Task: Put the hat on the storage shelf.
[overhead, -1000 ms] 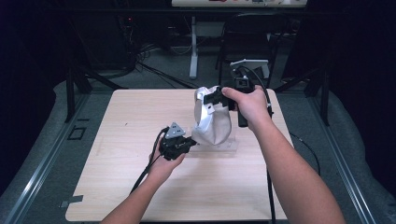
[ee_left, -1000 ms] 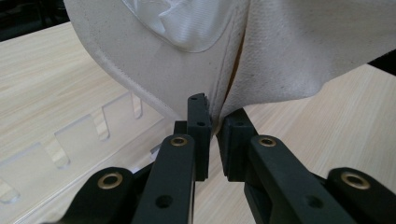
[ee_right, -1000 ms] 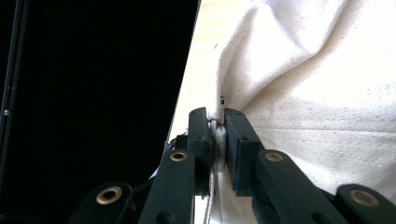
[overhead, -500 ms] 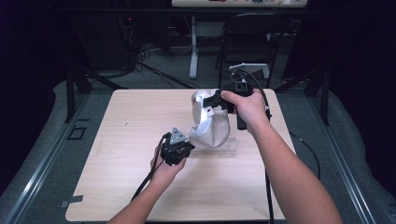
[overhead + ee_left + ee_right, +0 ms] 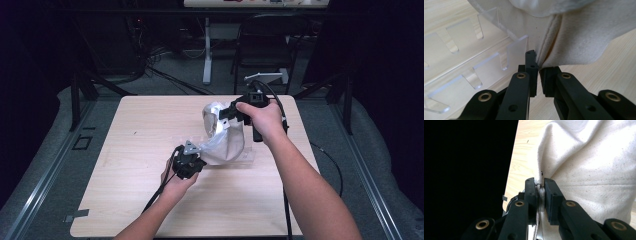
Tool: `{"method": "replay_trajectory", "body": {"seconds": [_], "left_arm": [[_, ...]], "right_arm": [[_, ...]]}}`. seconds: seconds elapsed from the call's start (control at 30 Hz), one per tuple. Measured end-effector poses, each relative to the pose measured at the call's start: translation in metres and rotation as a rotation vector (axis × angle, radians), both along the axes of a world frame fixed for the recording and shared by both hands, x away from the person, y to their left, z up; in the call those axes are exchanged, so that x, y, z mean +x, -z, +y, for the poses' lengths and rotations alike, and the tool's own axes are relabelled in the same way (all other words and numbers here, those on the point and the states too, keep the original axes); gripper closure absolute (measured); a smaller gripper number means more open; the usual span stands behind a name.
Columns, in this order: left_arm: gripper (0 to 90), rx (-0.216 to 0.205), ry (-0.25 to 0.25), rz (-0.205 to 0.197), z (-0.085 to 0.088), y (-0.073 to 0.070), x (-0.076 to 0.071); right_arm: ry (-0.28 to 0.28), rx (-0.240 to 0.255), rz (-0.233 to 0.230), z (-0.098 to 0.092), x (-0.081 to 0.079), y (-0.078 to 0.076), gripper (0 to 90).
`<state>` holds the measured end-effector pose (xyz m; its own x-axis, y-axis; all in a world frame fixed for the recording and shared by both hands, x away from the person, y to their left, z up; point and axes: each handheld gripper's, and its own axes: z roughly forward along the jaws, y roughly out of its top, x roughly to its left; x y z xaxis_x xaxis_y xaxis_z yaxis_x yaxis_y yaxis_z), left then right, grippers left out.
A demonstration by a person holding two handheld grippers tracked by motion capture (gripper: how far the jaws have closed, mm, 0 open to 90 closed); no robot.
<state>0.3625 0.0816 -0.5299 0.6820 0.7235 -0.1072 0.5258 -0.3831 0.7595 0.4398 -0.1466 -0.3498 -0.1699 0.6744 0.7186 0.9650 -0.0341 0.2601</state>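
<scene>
While the cloth bag point(image 5: 224, 135) stands over the clear plastic rack point(image 5: 469, 62) near the middle of the table point(image 5: 125, 150), we pinch its lower corner in the left gripper point(image 5: 192, 159) and its upper edge in the right gripper point(image 5: 227, 114), both clamped on fabric.

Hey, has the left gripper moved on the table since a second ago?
Yes. In the high view the left gripper has slid toward the person's edge of the table, pinching a corner of the white cloth.
</scene>
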Motion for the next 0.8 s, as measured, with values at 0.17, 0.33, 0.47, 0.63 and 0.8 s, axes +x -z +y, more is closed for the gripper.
{"method": "replay_trajectory", "body": {"seconds": [0.17,0.33,0.47,0.63,0.8], "left_arm": [[84.3,0.000,-0.002,-0.022,0.000,0.002,-0.002],[72.0,-0.023,0.004,-0.022,0.000,0.002,-0.004],[66.4,-0.023,0.011,-0.029,0.001,0.000,-0.007],[58.2,-0.034,0.008,-0.035,0.004,-0.002,-0.010],[54.6,-0.070,0.000,-0.042,0.014,-0.006,-0.017]], "right_arm": [[0.005,-0.004,0.006,0.001,0.001,0.002,81.9],[0.012,-0.007,0.001,0.000,0.002,0.003,81.9],[0.017,-0.010,0.007,-0.001,0.002,0.004,81.8],[0.016,-0.017,0.001,-0.002,0.001,0.003,81.7],[0.008,-0.028,-0.005,-0.003,-0.001,0.002,81.2]]}}
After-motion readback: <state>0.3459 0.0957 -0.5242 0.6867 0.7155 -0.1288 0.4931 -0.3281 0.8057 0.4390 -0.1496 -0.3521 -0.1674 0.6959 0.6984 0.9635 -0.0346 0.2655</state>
